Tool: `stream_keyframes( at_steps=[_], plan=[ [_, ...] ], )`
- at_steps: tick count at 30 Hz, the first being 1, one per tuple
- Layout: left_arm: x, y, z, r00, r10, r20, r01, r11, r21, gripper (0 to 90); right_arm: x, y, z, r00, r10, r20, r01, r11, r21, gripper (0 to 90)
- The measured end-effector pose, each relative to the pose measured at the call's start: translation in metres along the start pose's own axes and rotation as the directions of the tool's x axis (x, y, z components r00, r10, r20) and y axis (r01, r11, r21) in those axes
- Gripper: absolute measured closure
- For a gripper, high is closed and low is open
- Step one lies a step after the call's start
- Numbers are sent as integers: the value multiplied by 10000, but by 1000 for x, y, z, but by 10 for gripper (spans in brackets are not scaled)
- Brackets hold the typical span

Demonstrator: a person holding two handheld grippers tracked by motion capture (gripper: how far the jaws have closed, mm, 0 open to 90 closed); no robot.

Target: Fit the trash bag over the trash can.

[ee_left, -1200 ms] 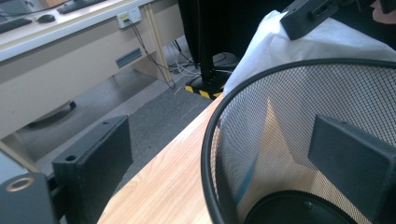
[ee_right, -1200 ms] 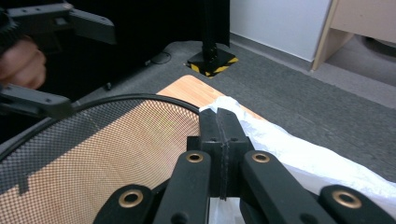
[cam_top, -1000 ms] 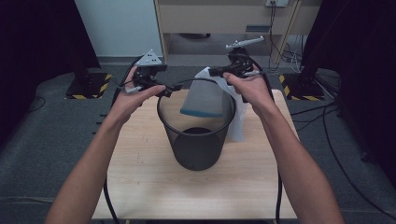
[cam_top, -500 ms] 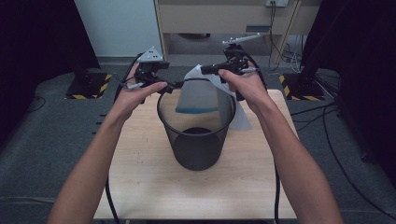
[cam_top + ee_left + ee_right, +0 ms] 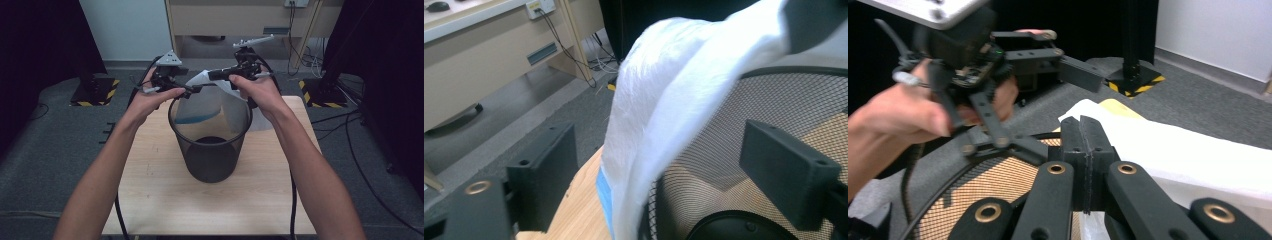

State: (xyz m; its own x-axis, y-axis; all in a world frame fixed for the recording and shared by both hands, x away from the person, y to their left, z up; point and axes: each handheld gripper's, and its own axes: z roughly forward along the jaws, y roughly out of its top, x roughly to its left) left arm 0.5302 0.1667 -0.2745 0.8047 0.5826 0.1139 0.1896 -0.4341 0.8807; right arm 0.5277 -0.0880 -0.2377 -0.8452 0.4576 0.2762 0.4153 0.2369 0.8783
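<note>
Your two forearms reach in over the light wooden table [image 5: 150, 200], where a black mesh waste bin [image 5: 210, 155] stands upright near the middle. A white plastic bag liner [image 5: 220, 100] hangs over the bin's far rim, partly inside and partly draped down the outside at the right; a blue patch shows through the film, too blurred to identify. Your right gripper [image 5: 212, 76] is clamped flat on the liner's top edge above the rim, its pads pressed together with the film pinched between them in the right gripper view [image 5: 1085, 150]. Your left gripper [image 5: 196, 90] sits at the rim's far left, jaws apart and just now closing in; the liner's fold [image 5: 664, 125] and the mesh rim lie between its pads, neither visibly touched. The bin's base is cut off in both gripper views.
</note>
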Motion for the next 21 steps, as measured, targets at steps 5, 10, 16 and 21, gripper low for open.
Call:
stream_keyframes(
  at_steps=[5, 10, 16, 21],
  plan=[
    [3, -2, 3, 10000, 37, -65, -37, 10000, 47, 279, 1, 0, -1, 9999, -34, -135, 33, 10000, -19, 900],
    [2, -3, 5, 9995, 268, -168, -267, 9996, 45, 459, 3, 0, -1, 9998, -65, -209, 66, 10000, 49, 900],
    [-2, -3, 0, 9965, 784, -280, -789, 9967, -183, 769, 2, -3, -1, 9997, 0, -246, 4, 9999, 155, 900],
    [-3, -3, -4, 9963, 766, -383, -780, 9962, -378, 889, 2, -7, 2, 9996, 12, -277, -4, 9996, 284, 900]
  ],
)
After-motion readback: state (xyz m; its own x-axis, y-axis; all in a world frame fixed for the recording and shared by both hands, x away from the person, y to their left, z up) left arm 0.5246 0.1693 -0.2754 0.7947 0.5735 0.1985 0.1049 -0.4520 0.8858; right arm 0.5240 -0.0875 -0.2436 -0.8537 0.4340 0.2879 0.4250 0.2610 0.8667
